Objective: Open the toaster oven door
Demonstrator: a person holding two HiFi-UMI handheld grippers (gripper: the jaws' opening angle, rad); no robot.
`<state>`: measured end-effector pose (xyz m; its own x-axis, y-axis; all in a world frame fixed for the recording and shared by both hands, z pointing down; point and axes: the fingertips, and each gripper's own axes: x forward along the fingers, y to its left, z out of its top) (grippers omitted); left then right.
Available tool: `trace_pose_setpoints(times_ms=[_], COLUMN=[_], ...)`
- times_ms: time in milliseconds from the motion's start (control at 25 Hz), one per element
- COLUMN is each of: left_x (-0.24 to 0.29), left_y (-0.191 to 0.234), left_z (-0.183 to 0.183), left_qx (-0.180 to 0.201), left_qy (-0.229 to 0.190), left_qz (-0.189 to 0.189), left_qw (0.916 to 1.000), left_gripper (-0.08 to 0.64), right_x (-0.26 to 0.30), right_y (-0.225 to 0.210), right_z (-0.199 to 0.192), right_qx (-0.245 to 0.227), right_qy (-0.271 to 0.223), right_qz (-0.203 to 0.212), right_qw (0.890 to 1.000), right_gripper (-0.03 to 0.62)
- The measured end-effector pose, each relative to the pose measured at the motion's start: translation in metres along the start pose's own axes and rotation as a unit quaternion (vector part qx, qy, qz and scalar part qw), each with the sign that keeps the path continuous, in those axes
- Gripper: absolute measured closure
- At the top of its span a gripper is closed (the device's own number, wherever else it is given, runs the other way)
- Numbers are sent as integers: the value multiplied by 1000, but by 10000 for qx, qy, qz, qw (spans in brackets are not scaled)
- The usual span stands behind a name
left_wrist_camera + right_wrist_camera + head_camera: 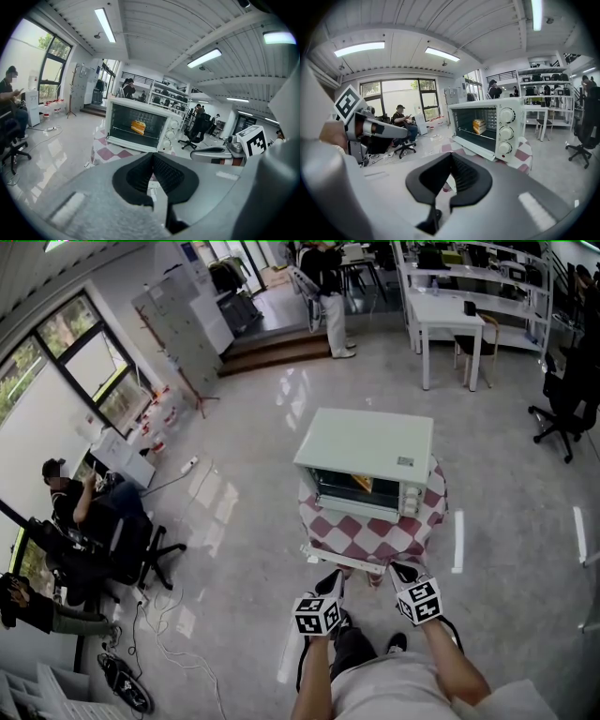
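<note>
The left gripper (pixel 332 581) and right gripper (pixel 404 571) are both fully closed and empty, side by side just short of the checkered table (pixel 375 538) edge. Open floor (pixel 253 521) surrounds the table. The toaster oven (pixel 370 457) stands ahead, its door (pixel 352 491) closed and facing them, its long axis crosswise.

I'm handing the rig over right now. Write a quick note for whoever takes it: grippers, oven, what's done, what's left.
Left gripper: shut, empty, held short of the oven.
Right gripper: shut, empty, also short of it.
Toaster oven: on the checkered-cloth table straight ahead, front facing you. A yellow food item shows behind the glass.
Done: nothing yet. The door is closed and neither gripper touches it.
Left: move in, open a gripper, take hold of the door and swing it open.
</note>
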<state>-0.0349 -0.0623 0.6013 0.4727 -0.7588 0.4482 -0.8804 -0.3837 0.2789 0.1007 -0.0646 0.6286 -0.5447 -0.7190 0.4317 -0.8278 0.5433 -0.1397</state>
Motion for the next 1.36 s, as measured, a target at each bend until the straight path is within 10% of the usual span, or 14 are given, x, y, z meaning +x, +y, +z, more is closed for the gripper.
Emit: trace_pose_setpoints(times_ms=[1360], left_x=[5], left_y=[-4], left_z=[-9], left_qx=[-57], left_qy=[39], left_qz=[-75], left_qw=[9999], left_gripper=[553], right_x=[3], right_y=[5], right_z=[-10], right_qx=[-131], right_qy=[135], right_qz=[135], right_qw=[9997], right_gripper=[595])
